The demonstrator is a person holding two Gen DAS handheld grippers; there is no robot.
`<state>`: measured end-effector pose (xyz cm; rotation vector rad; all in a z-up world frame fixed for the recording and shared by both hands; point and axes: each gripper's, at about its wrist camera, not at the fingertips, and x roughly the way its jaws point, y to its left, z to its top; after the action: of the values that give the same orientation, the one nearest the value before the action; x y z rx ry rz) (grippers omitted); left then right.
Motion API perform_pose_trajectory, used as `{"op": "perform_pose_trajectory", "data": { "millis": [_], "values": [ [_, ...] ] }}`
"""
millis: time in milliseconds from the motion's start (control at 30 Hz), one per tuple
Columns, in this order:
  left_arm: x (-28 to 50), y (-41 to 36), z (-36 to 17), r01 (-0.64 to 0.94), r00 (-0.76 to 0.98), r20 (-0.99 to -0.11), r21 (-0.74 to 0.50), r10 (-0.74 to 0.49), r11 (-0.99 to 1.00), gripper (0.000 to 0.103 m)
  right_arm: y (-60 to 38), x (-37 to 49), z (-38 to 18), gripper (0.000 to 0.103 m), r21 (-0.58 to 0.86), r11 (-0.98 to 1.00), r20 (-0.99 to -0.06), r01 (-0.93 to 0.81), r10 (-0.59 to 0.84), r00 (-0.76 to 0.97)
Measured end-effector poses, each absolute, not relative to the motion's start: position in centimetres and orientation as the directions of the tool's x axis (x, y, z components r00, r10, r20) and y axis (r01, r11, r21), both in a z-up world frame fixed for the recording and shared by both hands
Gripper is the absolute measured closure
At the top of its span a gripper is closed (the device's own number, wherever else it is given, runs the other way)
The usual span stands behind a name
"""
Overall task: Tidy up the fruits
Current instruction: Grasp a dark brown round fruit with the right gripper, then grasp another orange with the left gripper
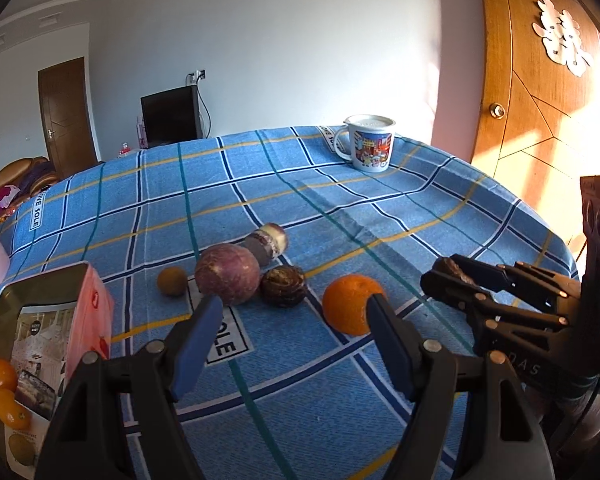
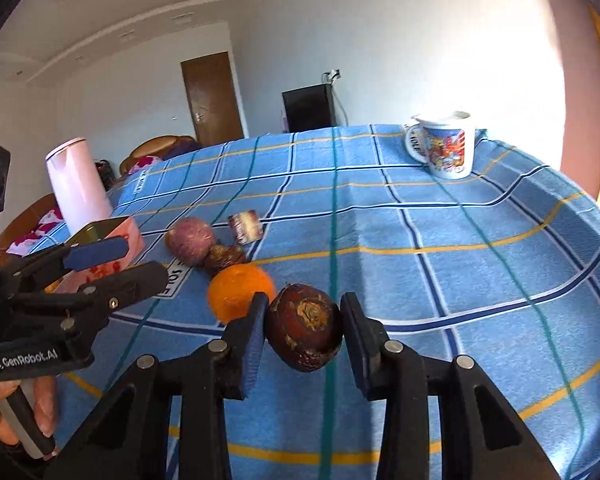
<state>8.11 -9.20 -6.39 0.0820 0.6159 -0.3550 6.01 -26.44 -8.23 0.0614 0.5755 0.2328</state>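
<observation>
My right gripper [image 2: 304, 328] is shut on a dark brown round fruit [image 2: 305, 326], held above the blue checked cloth; it also shows at the right in the left wrist view [image 1: 448, 276]. My left gripper [image 1: 294, 316] is open and empty, above the cloth in front of the fruit group. An orange [image 1: 350, 304] lies by its right finger. A purple round fruit [image 1: 227, 273], a dark wrinkled fruit [image 1: 284, 286], a small brown fruit [image 1: 172, 281] and a cut purple-white piece [image 1: 267, 242] lie behind. A tin box [image 1: 40, 344] at the left holds two small orange fruits [image 1: 6, 392].
A printed mug [image 1: 370, 142] with a lid stands at the far right of the table. A pale pink jug [image 2: 78, 184] stands at the far left behind the tin. A wooden door [image 1: 540, 80] is close on the right. The table edge drops off at the right.
</observation>
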Motion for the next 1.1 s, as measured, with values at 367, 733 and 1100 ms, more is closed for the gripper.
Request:
{"op": "perform_pose_trajectory", "data": {
  "millis": [367,733,1100],
  "values": [
    [10.4,-13.0,-8.1,0.438,0.652,-0.665,-0.064,-0.365,0.897,0.045,-29.1,8.2,-8.7,0.064,0.093,0.993,-0.536,-0.077,0.115,0.836],
    [11.6,-12.8,-8.8,0.436,0.588,-0.694,-0.160,-0.415,0.886,0.054,-28.6,8.7,-8.9,0.064,0.077,0.992,-0.550,-0.098,0.124,0.826],
    [10.2,-11.3,-7.4,0.409,0.684,-0.590,-0.176,-0.429,0.895,0.054,-28.4,7.3,-8.5,0.064,0.065,0.989,-0.468,-0.134,0.149,0.871]
  ]
}}
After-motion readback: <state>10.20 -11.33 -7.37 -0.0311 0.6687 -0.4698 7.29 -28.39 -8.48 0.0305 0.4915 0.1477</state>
